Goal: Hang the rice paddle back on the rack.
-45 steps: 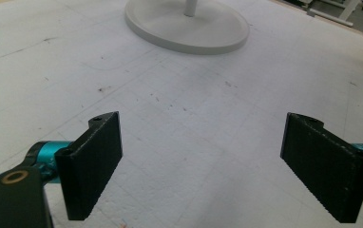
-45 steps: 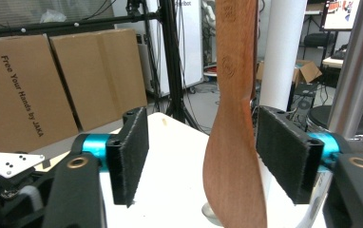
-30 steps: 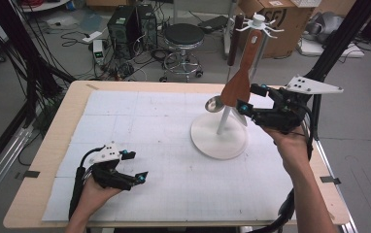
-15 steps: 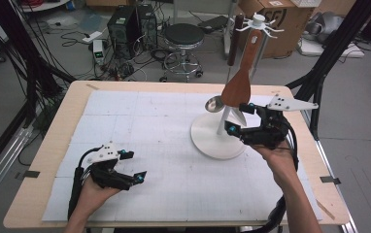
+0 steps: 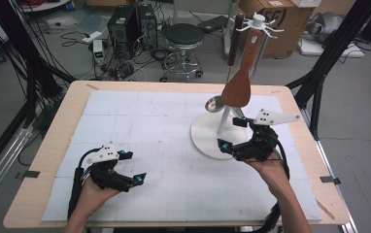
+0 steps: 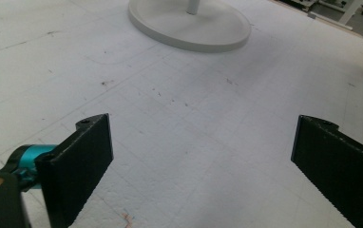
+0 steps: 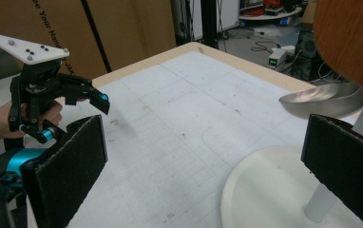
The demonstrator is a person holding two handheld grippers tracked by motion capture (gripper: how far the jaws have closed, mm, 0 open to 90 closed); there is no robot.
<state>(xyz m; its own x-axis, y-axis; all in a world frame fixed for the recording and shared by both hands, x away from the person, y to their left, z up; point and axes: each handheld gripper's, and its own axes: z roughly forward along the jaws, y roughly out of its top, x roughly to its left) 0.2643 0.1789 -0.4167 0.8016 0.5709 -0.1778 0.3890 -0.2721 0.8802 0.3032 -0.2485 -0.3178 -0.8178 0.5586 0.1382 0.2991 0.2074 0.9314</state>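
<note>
Holding my left tongs low over the near-left part of the white mat, I have their jaws spread wide with nothing between them. The left gripper view looks along those jaws across bare, scuffed mat to the round white base of the rack, well ahead of them; it cuts off the post just above the base, so nothing hanging there can be seen from it.

My right tongs are also wide open and empty, sitting at the near right edge of that base, their jaws pointing left across it. From the high view the rack's white post rises just beyond these tongs, with a wooden spatula hanging blade-down above them and a steel ladle bowl beside the blade. Whether a jaw touches the base I cannot tell.

The right gripper view brings these close: the spatula blade fills the upper right corner above my right jaw, the ladle bowl gleams just under it, and the post stands partly behind that jaw. It also shows my left hand far off across the mat, gripping the other tongs with their grey plate on top.

The high view alone shows the wooden table rim around the mat.
</note>
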